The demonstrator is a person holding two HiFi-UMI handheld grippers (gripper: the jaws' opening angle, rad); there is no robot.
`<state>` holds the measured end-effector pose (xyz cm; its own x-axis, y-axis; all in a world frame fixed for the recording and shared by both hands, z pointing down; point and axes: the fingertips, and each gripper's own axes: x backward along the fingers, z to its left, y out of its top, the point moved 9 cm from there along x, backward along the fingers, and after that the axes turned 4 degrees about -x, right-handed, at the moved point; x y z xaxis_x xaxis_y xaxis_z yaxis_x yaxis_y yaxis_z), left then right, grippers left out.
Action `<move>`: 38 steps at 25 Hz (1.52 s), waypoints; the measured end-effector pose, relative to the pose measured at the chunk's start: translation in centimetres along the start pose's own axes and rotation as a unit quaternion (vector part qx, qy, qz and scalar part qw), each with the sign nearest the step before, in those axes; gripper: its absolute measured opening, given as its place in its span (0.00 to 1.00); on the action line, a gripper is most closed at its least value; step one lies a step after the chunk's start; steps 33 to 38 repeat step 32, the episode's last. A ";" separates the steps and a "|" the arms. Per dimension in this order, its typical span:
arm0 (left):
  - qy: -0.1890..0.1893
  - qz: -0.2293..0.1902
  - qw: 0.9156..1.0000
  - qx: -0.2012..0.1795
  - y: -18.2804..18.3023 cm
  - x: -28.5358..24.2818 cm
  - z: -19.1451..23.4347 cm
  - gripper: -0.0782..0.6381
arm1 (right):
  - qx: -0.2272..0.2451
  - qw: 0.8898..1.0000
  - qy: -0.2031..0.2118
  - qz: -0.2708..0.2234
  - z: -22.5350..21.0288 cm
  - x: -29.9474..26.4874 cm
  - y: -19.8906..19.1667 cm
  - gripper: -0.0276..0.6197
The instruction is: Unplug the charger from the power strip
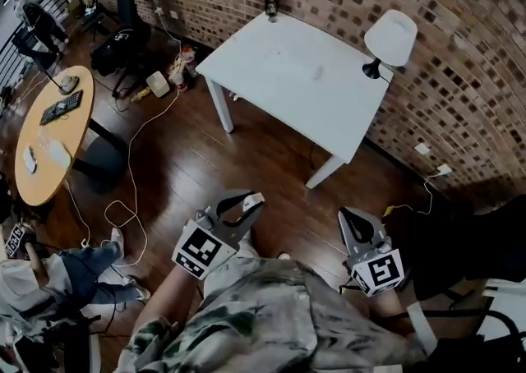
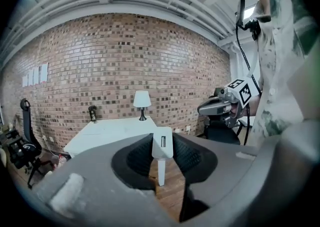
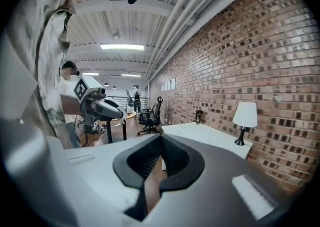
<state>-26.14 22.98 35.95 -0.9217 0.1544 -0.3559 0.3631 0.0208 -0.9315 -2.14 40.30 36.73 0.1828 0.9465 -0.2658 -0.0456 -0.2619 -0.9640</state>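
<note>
Wooden floor [image 1: 189, 162] is lying well below both grippers. Left gripper [image 1: 249, 203] is pinching what appears to be the white charger [image 2: 162, 143], with no power strip showing. Right gripper [image 1: 352, 219] is sitting closed, empty. Risk: the pinch slackening, the charger dropping.

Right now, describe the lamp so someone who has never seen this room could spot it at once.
Find the brick wall, then the white table beside it. The table lamp stands on the table's corner by the wall, at the head view's right. Its white shade on a thin black stem sets it apart from the small dark bottle-like thing on the far corner.
</note>
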 end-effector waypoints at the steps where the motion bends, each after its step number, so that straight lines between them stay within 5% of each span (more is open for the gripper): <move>1: -0.002 -0.002 1.000 0.005 0.1 -0.3 -1.5 0.26 | -0.004 1.000 -0.002 0.000 -0.2 1.6 -0.5 0.05; 13: -0.015 0.017 1.000 -0.008 1.4 -0.6 -10.0 0.26 | 0.003 1.000 -0.012 -0.023 0.1 10.8 -2.1 0.05; 38: -0.002 0.018 1.000 -0.001 0.9 -2.0 -6.1 0.26 | 0.000 1.000 0.012 -0.006 -0.5 5.9 -1.3 0.05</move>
